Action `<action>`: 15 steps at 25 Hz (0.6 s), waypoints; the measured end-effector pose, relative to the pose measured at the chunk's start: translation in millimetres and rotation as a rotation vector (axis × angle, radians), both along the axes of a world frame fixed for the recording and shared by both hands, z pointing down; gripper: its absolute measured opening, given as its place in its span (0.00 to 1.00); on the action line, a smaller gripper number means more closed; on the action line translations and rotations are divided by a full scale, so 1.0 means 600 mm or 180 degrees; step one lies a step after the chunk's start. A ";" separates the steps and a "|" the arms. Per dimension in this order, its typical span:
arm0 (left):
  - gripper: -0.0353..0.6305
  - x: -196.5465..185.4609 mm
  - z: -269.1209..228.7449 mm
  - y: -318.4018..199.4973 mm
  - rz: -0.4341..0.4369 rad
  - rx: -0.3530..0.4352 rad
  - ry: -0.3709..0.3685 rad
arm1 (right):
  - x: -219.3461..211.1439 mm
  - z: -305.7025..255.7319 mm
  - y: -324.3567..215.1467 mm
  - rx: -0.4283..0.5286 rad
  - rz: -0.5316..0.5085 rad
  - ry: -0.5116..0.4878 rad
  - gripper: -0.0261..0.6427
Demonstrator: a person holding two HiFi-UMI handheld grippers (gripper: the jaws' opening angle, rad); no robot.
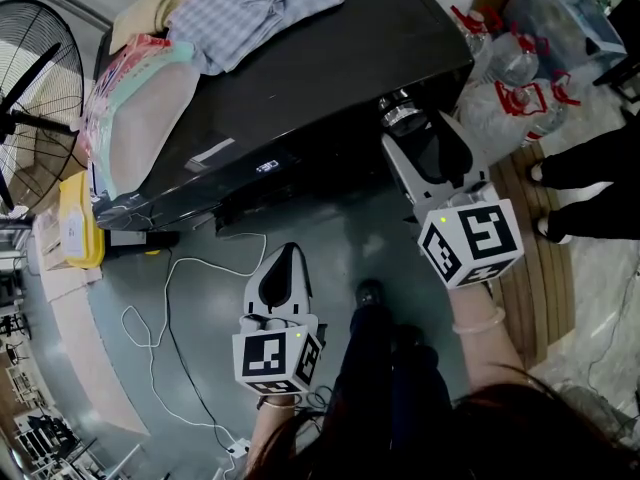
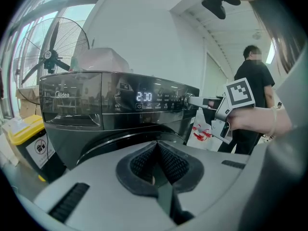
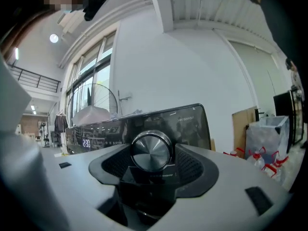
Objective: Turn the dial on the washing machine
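In the head view, you are standing in front of the washing machine (image 1: 300, 78), which is dark and glossy. A checked cloth (image 1: 255, 3) is lying on its top, and a fan (image 1: 35, 78) is standing to its left. A white cable (image 1: 170, 298) is running over the floor (image 1: 130, 368). You are holding the left tool (image 1: 287, 253) low, well apart from the machine. You are holding the right tool (image 1: 420, 133) up at the front right corner of the machine, where the metal dial (image 1: 401, 114) is sitting, and its tips are reaching to both sides of the dial.

In the left gripper view, the left tool (image 2: 156, 170) is pointing at the machine front (image 2: 72, 114) from a distance. Its jaws are pressed together and nothing is between them. The display (image 2: 144, 97) is glowing with white digits. To the right of it, the right tool (image 2: 192, 100) is meeting the panel, with your hand (image 2: 255, 119) behind it. A person (image 2: 252, 81) in black is standing further behind.

In the right gripper view, the right tool (image 3: 151, 167) is standing wide around the dial (image 3: 151, 150). The round brushed face of the dial is looking straight at the camera, and the dark pads (image 3: 115, 163) are lying against its left and right sides, so the tool is pinching the dial. Clear bags (image 3: 262, 153) with red handles are showing at the far right.
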State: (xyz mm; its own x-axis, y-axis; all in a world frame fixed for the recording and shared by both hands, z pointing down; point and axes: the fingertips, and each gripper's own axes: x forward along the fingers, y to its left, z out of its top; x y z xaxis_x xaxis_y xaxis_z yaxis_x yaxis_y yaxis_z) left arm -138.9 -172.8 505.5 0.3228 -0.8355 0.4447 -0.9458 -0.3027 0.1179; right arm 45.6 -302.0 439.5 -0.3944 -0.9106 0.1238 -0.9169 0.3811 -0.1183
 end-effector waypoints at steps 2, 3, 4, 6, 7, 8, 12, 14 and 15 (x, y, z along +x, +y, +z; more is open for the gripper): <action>0.08 0.002 0.000 0.000 0.0005 0.0000 0.0003 | -0.001 0.002 0.002 0.0031 -0.0017 0.0232 0.49; 0.08 0.003 0.000 -0.001 0.0012 0.0001 0.0002 | -0.002 0.002 0.002 0.0045 -0.0025 0.0322 0.49; 0.08 0.004 0.000 0.000 0.0021 0.0001 -0.0001 | -0.003 0.001 0.001 0.0055 -0.0031 0.0376 0.49; 0.08 0.006 0.002 0.002 0.0038 -0.0003 -0.0012 | -0.004 0.000 0.000 0.0053 -0.0035 0.0397 0.47; 0.08 0.006 0.003 0.003 0.0042 -0.0007 -0.0015 | -0.004 0.000 0.000 0.0047 -0.0035 0.0385 0.47; 0.08 0.007 0.004 0.003 0.0043 -0.0012 -0.0015 | -0.003 0.001 0.000 0.0039 -0.0032 0.0360 0.47; 0.08 0.009 0.004 0.003 0.0044 -0.0015 -0.0006 | 0.000 0.001 0.000 -0.0015 0.0001 0.0134 0.47; 0.08 0.011 0.004 0.003 0.0054 -0.0012 -0.0003 | 0.001 0.001 -0.001 -0.0042 0.0016 0.0011 0.47; 0.08 0.012 0.004 0.002 0.0065 -0.0009 -0.0005 | 0.001 0.002 -0.001 -0.0059 0.0019 -0.0063 0.47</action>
State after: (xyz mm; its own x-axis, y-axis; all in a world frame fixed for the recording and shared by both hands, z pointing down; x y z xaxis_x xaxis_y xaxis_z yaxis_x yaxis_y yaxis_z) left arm -131.8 -171.4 507.8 0.3389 -0.8275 0.4478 -0.9397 -0.3214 0.1172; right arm 46.4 -302.6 440.5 -0.3914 -0.9106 0.1330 -0.9166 0.3731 -0.1435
